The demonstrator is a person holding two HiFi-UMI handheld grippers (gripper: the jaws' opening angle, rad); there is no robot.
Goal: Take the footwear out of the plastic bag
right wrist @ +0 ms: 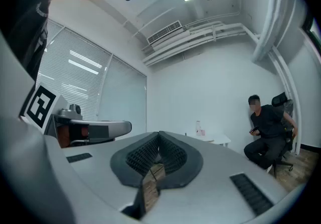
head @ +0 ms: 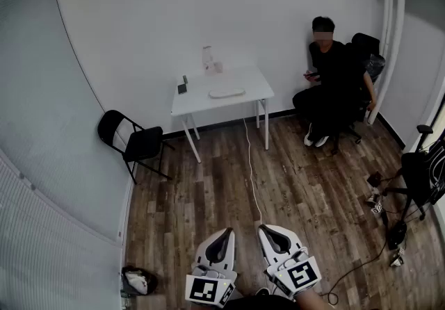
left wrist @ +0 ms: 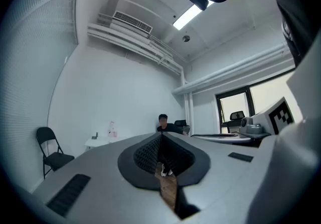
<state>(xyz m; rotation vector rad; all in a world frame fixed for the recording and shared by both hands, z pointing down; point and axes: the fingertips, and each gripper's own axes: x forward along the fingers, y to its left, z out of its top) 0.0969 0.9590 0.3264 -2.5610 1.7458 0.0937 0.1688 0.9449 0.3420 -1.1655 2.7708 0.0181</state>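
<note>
As they point ahead, left gripper (head: pixel 225 231) and right gripper (head: pixel 268 228) have closed, empty fingers.

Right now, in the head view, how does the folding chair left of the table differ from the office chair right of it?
The folding chair is empty; the office chair has a person seated in it. The folding chair is a thin tube frame with a flat seat; the office chair has a bulkier padded back. Both are black and stand on the wood floor.
</note>
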